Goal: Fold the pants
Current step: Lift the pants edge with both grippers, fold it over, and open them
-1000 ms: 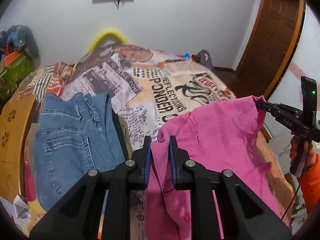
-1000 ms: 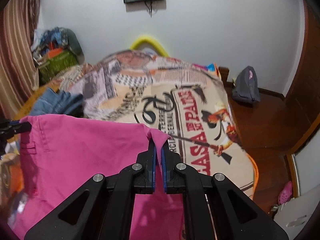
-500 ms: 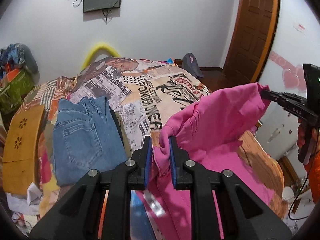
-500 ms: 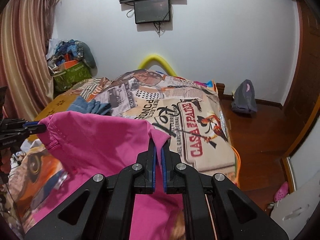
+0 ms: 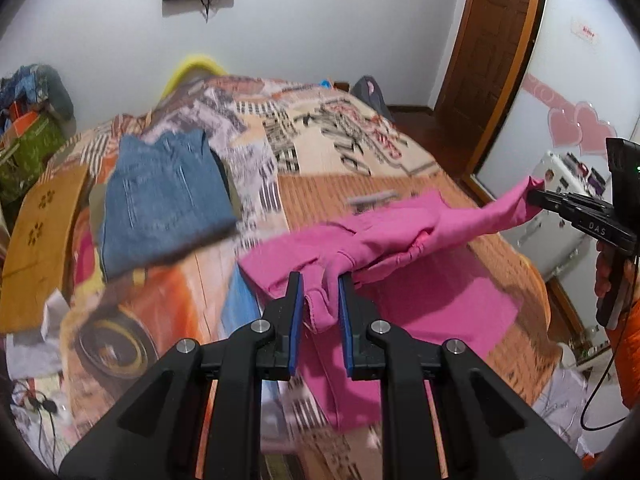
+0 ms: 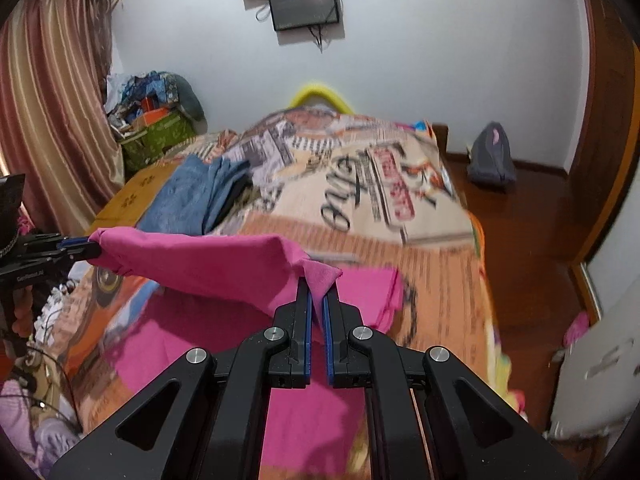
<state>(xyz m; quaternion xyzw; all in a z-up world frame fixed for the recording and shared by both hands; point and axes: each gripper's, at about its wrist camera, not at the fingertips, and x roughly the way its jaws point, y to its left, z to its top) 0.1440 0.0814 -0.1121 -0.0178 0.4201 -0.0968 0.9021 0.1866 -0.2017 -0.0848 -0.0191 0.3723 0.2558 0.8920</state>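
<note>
Pink pants (image 5: 400, 236) hang stretched between my two grippers above the bed, and their lower part lies on the bedspread (image 5: 448, 308). My left gripper (image 5: 319, 280) is shut on one corner of the pants' top edge. My right gripper (image 6: 317, 285) is shut on the other corner; it also shows at the right of the left wrist view (image 5: 534, 194). The pants show in the right wrist view (image 6: 208, 264) too, where the left gripper (image 6: 86, 249) holds their far end.
Folded blue jeans (image 5: 164, 200) lie on the bed's left side over other clothes. The printed bedspread (image 6: 400, 184) covers the bed. A grey bag (image 6: 490, 160) sits on the wooden floor. A wooden door (image 5: 492, 52) stands at the right, clutter (image 6: 152, 120) at the left.
Both grippers have lowered and tilted toward the bed. The pink pants have come down with them, so their lower part now lies on the bedspread.
</note>
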